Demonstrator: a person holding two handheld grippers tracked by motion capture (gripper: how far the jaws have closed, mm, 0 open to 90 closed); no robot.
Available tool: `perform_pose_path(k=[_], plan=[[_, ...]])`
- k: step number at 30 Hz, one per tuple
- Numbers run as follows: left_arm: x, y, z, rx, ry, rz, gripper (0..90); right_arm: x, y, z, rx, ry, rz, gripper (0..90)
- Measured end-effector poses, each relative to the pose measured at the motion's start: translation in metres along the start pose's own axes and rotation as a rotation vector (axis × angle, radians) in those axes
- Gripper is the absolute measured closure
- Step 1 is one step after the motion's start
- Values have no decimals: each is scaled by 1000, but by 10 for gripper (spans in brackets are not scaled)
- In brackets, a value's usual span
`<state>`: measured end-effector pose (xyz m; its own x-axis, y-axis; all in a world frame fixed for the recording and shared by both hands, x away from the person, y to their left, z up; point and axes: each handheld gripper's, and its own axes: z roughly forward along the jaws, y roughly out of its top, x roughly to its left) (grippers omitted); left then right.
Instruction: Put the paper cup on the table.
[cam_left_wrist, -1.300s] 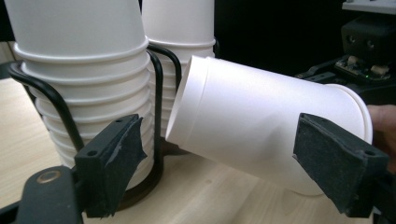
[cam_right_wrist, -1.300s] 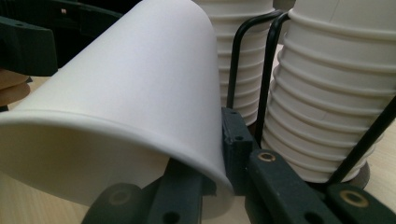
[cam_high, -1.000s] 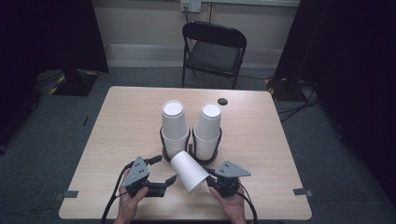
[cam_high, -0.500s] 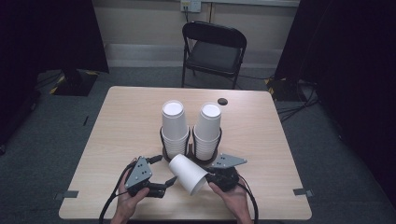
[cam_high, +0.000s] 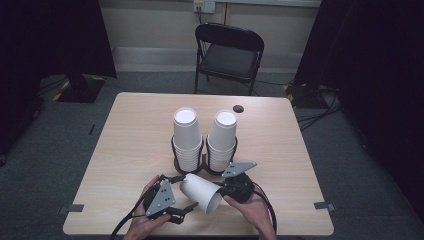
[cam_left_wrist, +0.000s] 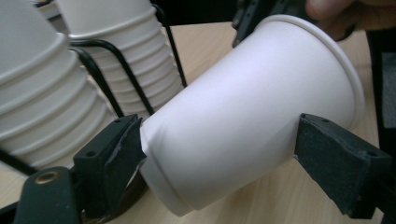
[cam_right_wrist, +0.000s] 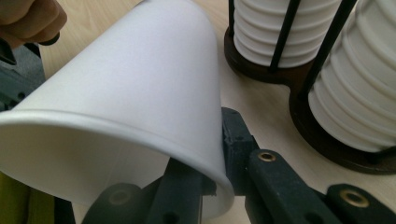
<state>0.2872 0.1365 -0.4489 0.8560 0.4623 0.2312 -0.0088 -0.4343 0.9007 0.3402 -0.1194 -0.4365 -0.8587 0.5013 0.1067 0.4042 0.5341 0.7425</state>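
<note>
pinching the rim of a white paper cup (cam_high: 201, 192) lying sideways above the near table edge, my right gripper (cam_high: 231, 189) is clamped; my left gripper (cam_high: 182, 192) straddles its base, jaws loose; stacked cups in a black wire rack (cam_high: 204, 150) behind.

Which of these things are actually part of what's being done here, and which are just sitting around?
In use: the single paper cup, pinched at its rim by the right gripper, its base between the left gripper's jaws; the two cup stacks in their wire holder.

Lying about: the folding chair, the small dark disc on the table.
</note>
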Motion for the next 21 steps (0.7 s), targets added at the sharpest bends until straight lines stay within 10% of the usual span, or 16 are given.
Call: perform_pose_path(k=[10, 21], plan=[[-1, 3, 16, 61, -69, 104, 99, -7, 3, -2, 81, 18, -5, 862], [0, -2, 28, 103, -96, 132, 0, -9, 9, 1, 118, 41, 8, 864]])
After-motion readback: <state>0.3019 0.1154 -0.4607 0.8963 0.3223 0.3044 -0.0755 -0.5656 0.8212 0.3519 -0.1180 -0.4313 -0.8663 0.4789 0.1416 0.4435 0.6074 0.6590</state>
